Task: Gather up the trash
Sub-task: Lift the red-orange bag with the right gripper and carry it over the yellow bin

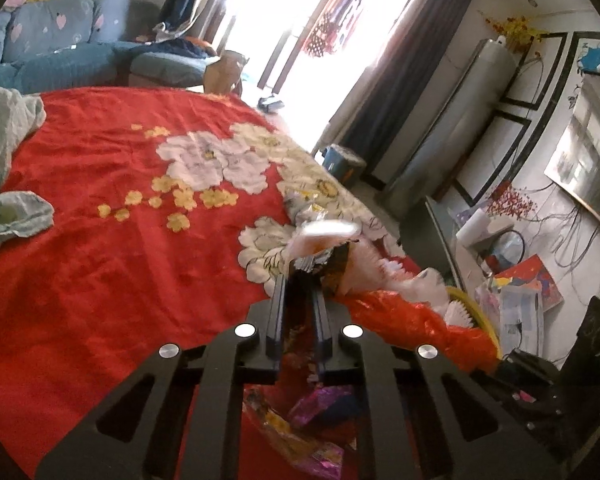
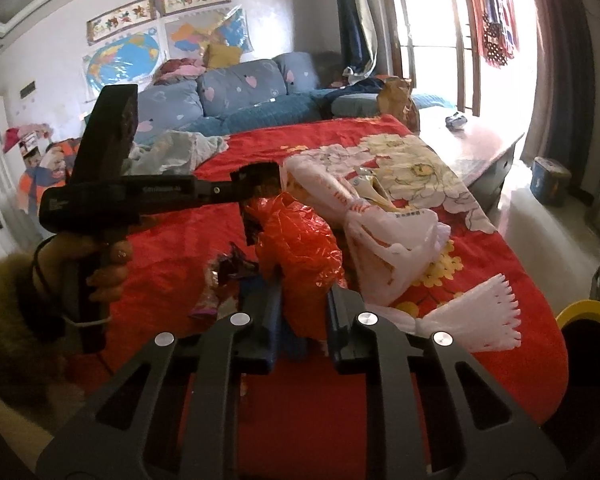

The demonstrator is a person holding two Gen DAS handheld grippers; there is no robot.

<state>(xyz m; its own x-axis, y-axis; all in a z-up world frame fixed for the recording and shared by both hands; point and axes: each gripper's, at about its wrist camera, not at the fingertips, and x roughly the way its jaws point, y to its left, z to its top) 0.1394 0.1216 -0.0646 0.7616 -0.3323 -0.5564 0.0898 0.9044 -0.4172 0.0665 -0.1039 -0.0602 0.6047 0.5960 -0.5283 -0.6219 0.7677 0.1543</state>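
Trash here is thin plastic: a crinkly red plastic bag (image 2: 300, 240) is pinched between the narrow jaws of the right gripper (image 2: 304, 300), on the red flowered bedspread (image 2: 500, 292). It looks very light, soft and slippery, so it is best taken by a bunched fold. The left gripper (image 1: 300, 276) is shut on a shiny crumpled snack wrapper (image 1: 320, 248) at the bag's top. A white plastic bag with red print (image 2: 380, 232) lies just beside; its writing is too blurred to be read. Two framed banners (image 2: 156, 12) are hung on the wall, unreadable.
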